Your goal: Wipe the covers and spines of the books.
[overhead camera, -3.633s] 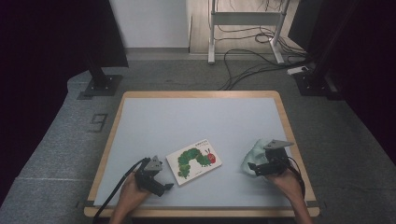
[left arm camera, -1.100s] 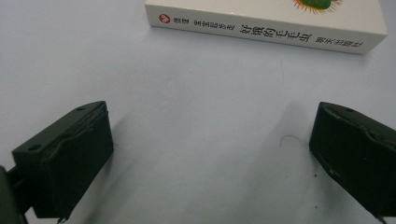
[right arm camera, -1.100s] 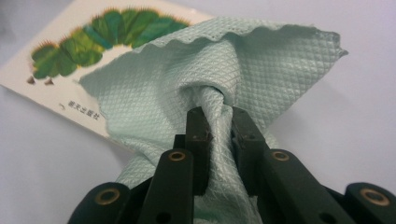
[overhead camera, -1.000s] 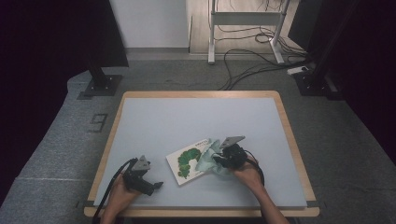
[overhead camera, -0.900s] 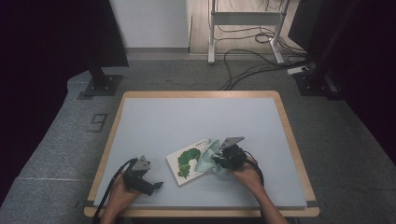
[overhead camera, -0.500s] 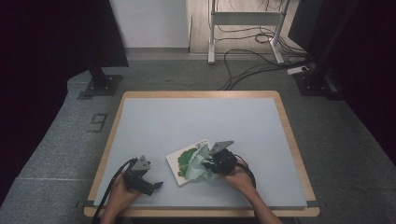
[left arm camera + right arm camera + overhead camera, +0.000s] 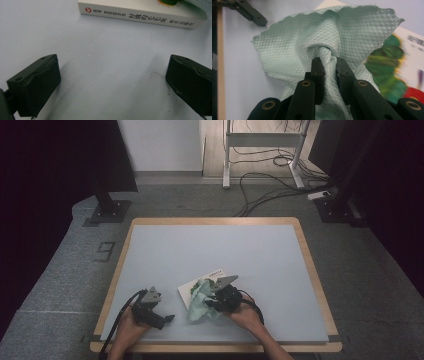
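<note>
High view: at the lower edge of the frame, a person's two hands work at a pale blue table with a light wooden rim (image 7: 305, 255). The right gripper (image 7: 212, 301), lower centre, is clamped on a pale green, diamond-textured cloth (image 7: 200, 302), which hangs crumpled just left of the tool and drapes over the near corner of a white picture book with a green caterpillar on its cover (image 7: 212, 275). The book lies flat, its long axis running diagonally from lower left to upper right of the frame, with its far corner pointing towards the table's centre. The left gripper (image 7: 165, 319) rests lower left, well apart from the book, its tips pointing right.

Right gripper view: the two black jaws stand narrow, pinching a twisted fold of the cloth (image 7: 327, 47), which fans out above and to either side of them. The book's cover (image 7: 397, 72) lies blurred at the right, beyond the cloth.

Left gripper view: the jaws stand wide over bare table, nothing between them. The book's white spine (image 7: 140, 16), printed with dark characters, crosses the top of the frame, tilted slightly down to the right.
</note>
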